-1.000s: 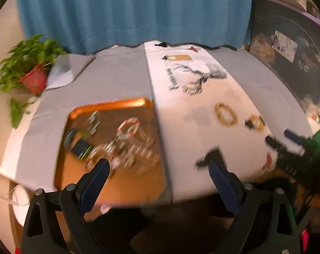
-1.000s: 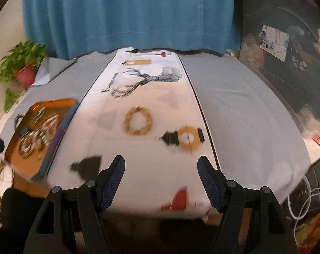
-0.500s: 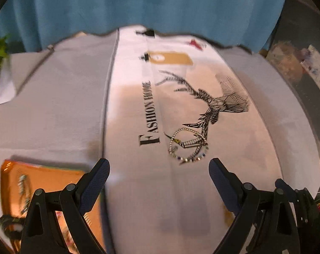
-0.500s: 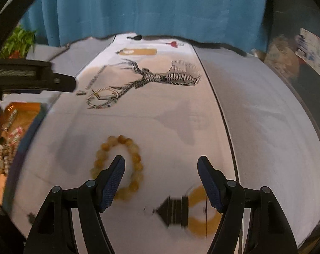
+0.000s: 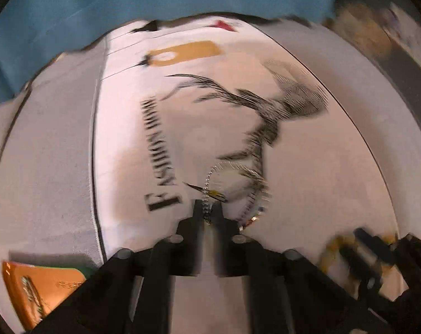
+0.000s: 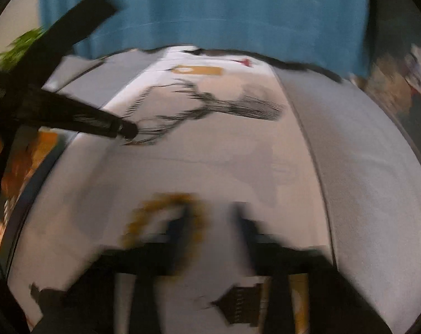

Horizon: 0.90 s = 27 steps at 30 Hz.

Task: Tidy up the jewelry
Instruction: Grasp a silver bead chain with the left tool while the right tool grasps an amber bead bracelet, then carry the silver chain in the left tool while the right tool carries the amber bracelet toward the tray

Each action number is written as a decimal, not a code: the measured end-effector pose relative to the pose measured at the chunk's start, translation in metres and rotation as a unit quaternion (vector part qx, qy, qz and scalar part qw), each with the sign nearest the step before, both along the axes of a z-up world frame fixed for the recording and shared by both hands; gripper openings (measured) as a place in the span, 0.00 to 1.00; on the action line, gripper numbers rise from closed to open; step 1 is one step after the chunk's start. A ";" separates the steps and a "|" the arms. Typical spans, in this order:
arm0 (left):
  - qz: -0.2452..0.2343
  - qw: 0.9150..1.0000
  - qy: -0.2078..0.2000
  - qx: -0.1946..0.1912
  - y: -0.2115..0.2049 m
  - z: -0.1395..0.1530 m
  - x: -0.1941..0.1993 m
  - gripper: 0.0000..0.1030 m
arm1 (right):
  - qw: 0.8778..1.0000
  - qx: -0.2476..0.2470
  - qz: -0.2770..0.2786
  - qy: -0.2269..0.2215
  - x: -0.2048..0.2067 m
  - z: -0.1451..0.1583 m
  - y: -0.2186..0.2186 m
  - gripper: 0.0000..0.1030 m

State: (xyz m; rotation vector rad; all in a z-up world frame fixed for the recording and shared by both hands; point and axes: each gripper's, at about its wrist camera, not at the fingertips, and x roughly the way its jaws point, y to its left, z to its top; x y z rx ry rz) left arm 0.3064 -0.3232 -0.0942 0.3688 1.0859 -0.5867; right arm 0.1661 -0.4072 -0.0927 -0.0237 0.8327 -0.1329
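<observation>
Lying on the printed tablecloth (image 5: 307, 183) are two bracelets: one silver beaded chain (image 5: 230, 179) at the deer print (image 5: 269, 114), one amber bead bracelet (image 6: 166, 217) nearer. Pointing steeply down, the left gripper (image 5: 207, 208) is closed on the chain. The right gripper (image 6: 210, 220) is closing, one finger (image 6: 180, 225) inside the amber ring; the picture is blurred.

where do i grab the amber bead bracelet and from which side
Pinch one arc of the amber bead bracelet across its strand, coming down from above: it lies flat on the tablecloth as an open ring, so one side goes inside, one outside.
</observation>
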 end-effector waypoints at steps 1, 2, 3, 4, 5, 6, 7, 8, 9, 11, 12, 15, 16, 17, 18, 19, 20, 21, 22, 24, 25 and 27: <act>-0.011 1.000 0.006 -0.003 -0.001 0.001 -0.004 0.03 | 1.000 -0.016 0.004 0.002 -0.001 0.000 0.006 0.12; -0.015 1.000 0.018 -0.011 0.001 0.001 -0.006 0.03 | 1.000 -0.024 0.009 0.002 -0.004 -0.001 0.010 0.12; -0.014 0.999 0.028 -0.017 0.003 0.001 -0.008 0.03 | 1.000 -0.019 0.009 0.000 -0.006 -0.001 0.009 0.12; -0.011 0.999 0.036 -0.026 0.009 0.003 -0.011 0.03 | 1.000 -0.006 0.004 0.010 -0.009 0.001 0.006 0.12; -0.009 0.999 0.037 -0.036 0.016 0.007 -0.017 0.03 | 1.000 0.003 0.000 0.018 -0.012 0.002 0.004 0.12; -0.010 0.998 0.036 -0.045 0.023 0.012 -0.023 0.03 | 1.000 0.010 -0.005 0.021 -0.018 0.005 0.002 0.12; -0.008 0.998 0.033 -0.052 0.030 0.018 -0.030 0.03 | 1.000 0.007 -0.009 0.016 -0.024 0.010 0.002 0.12; -0.006 0.998 0.030 -0.060 0.037 0.024 -0.037 0.03 | 1.000 0.001 -0.012 0.011 -0.030 0.016 0.003 0.12; -0.003 0.997 0.027 -0.067 0.044 0.031 -0.045 0.03 | 1.000 -0.002 -0.013 0.007 -0.035 0.021 0.003 0.12; 0.004 0.997 0.020 -0.078 0.057 0.044 -0.057 0.03 | 1.000 -0.002 -0.013 -0.007 -0.048 0.037 0.007 0.12; 0.007 0.996 0.014 -0.084 0.065 0.052 -0.064 0.03 | 1.000 -0.004 -0.012 -0.013 -0.055 0.044 0.010 0.12; 0.013 0.996 -0.009 -0.089 0.082 0.075 -0.090 0.03 | 0.999 -0.011 -0.011 -0.029 -0.072 0.063 0.020 0.12; 0.014 0.996 -0.018 -0.088 0.089 0.083 -0.101 0.03 | 0.999 -0.012 -0.011 -0.031 -0.076 0.067 0.022 0.12; 0.014 0.996 -0.027 -0.088 0.095 0.090 -0.112 0.03 | 0.999 -0.013 -0.010 -0.034 -0.083 0.073 0.026 0.12; 0.015 0.996 -0.034 -0.086 0.098 0.095 -0.119 0.03 | 0.999 -0.016 -0.009 -0.038 -0.090 0.078 0.031 0.12; 0.013 0.995 -0.048 -0.081 0.103 0.102 -0.131 0.03 | 0.999 -0.018 -0.009 -0.040 -0.095 0.082 0.034 0.12; 0.011 0.995 -0.056 -0.079 0.108 0.107 -0.139 0.03 | 0.999 -0.021 -0.006 -0.042 -0.104 0.087 0.040 0.12; 0.009 0.995 -0.064 -0.078 0.113 0.112 -0.148 0.03 | 0.999 -0.023 -0.005 -0.043 -0.108 0.089 0.043 0.12; 0.008 0.994 -0.072 -0.080 0.121 0.118 -0.161 0.03 | 0.999 -0.025 -0.001 -0.045 -0.115 0.092 0.048 0.12; 0.009 0.993 -0.081 -0.083 0.133 0.126 -0.179 0.03 | 0.998 -0.027 0.006 -0.048 -0.132 0.100 0.061 0.12; 0.009 0.993 -0.085 -0.085 0.139 0.129 -0.187 0.03 | 0.998 -0.027 0.009 -0.049 -0.138 0.102 0.064 0.12; 0.011 0.992 -0.090 -0.090 0.152 0.135 -0.206 0.03 | 0.998 -0.031 0.020 -0.052 -0.156 0.108 0.080 0.12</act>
